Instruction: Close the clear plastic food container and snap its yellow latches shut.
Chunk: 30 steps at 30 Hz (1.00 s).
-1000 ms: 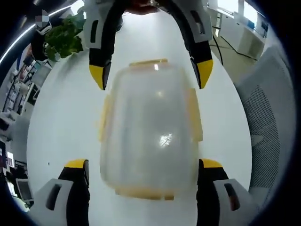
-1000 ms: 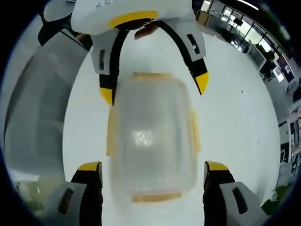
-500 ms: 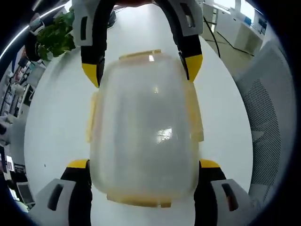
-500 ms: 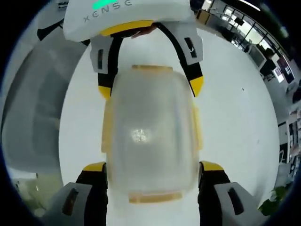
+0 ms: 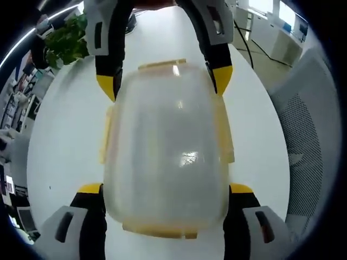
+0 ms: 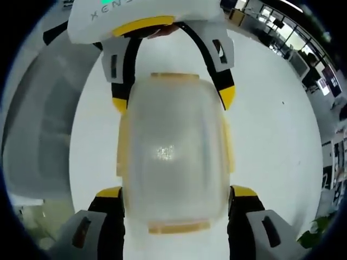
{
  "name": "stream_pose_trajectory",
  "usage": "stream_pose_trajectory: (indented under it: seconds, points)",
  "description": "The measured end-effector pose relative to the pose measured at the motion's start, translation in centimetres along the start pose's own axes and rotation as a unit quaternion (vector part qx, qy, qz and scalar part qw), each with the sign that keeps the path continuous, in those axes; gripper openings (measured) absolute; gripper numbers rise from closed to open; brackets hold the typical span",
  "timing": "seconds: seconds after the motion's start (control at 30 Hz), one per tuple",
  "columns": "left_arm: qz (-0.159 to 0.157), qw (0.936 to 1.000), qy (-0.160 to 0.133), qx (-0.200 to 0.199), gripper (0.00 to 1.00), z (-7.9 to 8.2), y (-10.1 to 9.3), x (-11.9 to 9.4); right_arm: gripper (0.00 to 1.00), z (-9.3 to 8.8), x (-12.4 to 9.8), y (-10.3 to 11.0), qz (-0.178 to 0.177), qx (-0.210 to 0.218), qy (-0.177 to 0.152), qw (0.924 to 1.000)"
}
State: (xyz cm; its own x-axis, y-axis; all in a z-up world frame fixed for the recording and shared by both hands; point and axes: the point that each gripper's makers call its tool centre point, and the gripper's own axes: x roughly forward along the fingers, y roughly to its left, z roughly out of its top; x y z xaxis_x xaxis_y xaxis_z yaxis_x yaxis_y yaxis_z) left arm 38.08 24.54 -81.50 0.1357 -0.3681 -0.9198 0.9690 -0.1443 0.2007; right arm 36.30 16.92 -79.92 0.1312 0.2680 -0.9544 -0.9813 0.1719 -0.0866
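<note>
Currently the clear container [image 5: 168, 157] sits lid-on upon the white table [image 5: 59, 141], bracketed from opposite ends by both grippers. The left gripper [image 5: 165, 197] holds its jaws spread, one alongside each side wall of the near end; the right gripper [image 6: 176, 200] does likewise at the other end. Whether the pads actually press the walls cannot be told. The yellow latches [image 5: 223, 132] appear splayed outward, so latching is judged pending. The next move calls for pressing each flap inward against the wall. Open tabletop surrounds the container; a mesh chair [image 5: 306, 146] stands beyond the table edge.
</note>
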Motion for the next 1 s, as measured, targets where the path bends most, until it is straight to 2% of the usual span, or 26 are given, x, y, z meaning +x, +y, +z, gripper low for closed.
stream_pose_trajectory:
  seconds: [0.33,0.43,1.0]
  points:
    - [-0.003,1.0000,0.005,-0.002,0.90,-1.0,-0.8,-0.6,0.78,1.1,0.2,0.8,0.003,0.001,-0.005,1.0000]
    - [-0.010,0.9998,0.001,-0.015,0.89,-1.2,-1.1,-0.9,0.78,1.4,0.3,1.1,0.004,-0.006,-0.004,1.0000]
    - [-0.006,0.9998,0.012,-0.014,0.89,-2.7,-2.2,-1.7,0.77,2.9,0.7,2.1,0.004,-0.010,0.002,0.9999]
